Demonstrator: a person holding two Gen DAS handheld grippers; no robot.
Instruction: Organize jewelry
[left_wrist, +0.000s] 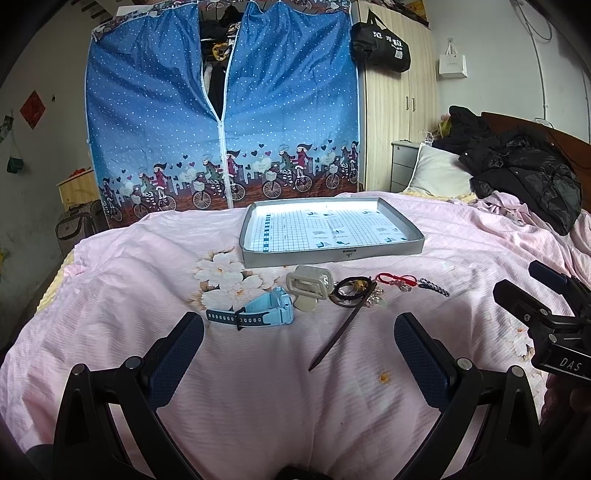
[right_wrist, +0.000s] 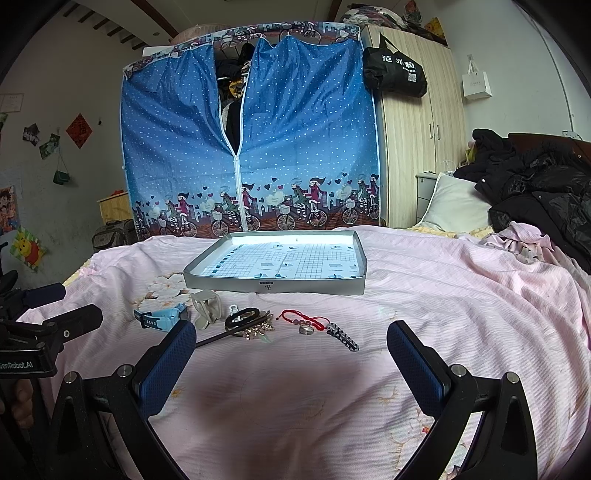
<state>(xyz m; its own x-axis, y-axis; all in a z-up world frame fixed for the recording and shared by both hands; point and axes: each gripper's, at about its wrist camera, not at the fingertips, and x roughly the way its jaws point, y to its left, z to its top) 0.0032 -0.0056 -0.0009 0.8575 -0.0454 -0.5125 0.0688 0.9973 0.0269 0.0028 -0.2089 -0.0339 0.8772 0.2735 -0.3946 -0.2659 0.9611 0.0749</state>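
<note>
While both claws hang over the pink bedspread (left_wrist: 288, 387), neither one's got anything in it. The left gripper (left_wrist: 299, 347) has its blue-padded fingers (left_wrist: 177, 354) spread wide, nothing between them but sheet, and the tip of the dark hair stick (left_wrist: 341, 326) pokes into that gap without touching either finger. The right gripper (right_wrist: 291, 354) is spread just as wide and empty too; its left finger (right_wrist: 168, 365) sits just in front of the stick's pointed end.

The grey tray (left_wrist: 332, 254) sits further back on the bed. Inside it there's only a sheet of grid-printed paper (right_wrist: 288, 264), no jewelry.

All the stuff is lined up on the bedspread just in front of the tray: a light blue watch (left_wrist: 258, 312) on the left, a beige clip thing (left_wrist: 310, 290) next to it, black hair ties (left_wrist: 351, 290) with a sparkly ornament, then a red cord bracelet (right_wrist: 304, 319) with a ring (right_wrist: 306, 329) beside it, and a black-and-white striped clip (right_wrist: 343, 338) at the far right.
</note>
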